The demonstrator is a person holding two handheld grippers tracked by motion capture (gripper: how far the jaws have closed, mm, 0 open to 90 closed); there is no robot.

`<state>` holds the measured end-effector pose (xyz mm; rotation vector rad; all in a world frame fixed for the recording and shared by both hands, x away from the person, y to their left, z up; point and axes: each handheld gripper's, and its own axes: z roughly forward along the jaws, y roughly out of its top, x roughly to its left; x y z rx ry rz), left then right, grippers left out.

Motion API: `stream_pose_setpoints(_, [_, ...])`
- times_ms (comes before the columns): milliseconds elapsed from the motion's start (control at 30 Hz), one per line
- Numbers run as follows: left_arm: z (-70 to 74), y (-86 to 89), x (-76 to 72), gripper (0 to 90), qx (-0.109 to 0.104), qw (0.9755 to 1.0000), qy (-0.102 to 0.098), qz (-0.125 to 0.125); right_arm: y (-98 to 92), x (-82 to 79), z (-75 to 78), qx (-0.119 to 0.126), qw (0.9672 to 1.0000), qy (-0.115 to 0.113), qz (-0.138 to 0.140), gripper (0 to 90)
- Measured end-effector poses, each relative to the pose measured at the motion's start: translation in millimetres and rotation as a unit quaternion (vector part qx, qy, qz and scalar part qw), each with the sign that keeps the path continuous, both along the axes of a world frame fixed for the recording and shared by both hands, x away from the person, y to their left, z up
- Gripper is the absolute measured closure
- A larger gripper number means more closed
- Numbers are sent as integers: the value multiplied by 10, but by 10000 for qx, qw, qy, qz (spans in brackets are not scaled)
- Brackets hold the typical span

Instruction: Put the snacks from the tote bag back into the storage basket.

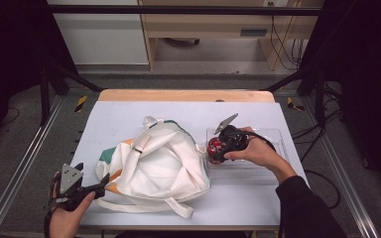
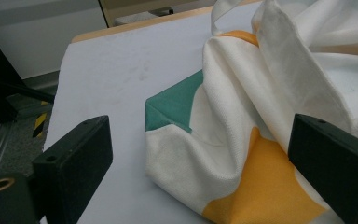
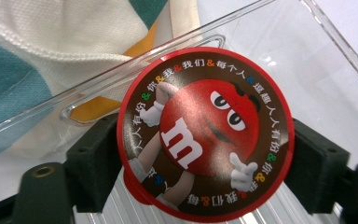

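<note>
A round candy tub [image 3: 205, 135] with a red cartoon lid stands at the left end of a clear plastic tray [image 1: 277, 133], seen in the high view as a red tub [image 1: 214, 147]. My right gripper [image 3: 205, 161] points down over it with one jaw on each side, and the lid's rim hides the pads. A lumpy white cloth bag [image 1: 156, 163] with green and orange patches lies mid-table. My left gripper [image 1: 92, 177] is held open at the bag's near-left corner [image 2: 223, 154], with the cloth between the jaws but untouched.
The tray's clear wall [image 3: 144, 60] lies against the bag's right side. The bag's straps [image 1: 178, 208] trail toward the front edge of the white tabletop [image 1: 129, 111]. Metal rails and dark frame posts flank the table.
</note>
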<state>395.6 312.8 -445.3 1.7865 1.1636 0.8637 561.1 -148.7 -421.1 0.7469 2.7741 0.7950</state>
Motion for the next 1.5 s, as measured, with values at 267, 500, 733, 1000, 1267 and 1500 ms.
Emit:
stream_pose_setpoints(267, [0,2,-1,63,3,10000,6,3,-27,-28,49,12,9999,-111,-130,141])
stream_pose_setpoints(500, [0,7,-5,63,-5,10000,0,23,-61,-73,129,95,9998,-120,-157,134])
stream_pose_setpoints(733, [0,10,-4,63,-13,10000,0,23,-84,-105,177,145,9996,-137,-188,120])
stream_pose_setpoints(1000, [1,14,-6,63,-18,10000,1,33,-88,-120,199,149,9996,-156,-189,115])
stream_pose_setpoints(1267, [1,14,-6,63,-18,10000,2,34,-107,-145,239,146,9996,-205,-149,112])
stream_pose_setpoints(1500, [2,15,-7,63,-20,10000,-2,33,-127,-185,288,173,9993,-273,-187,111])
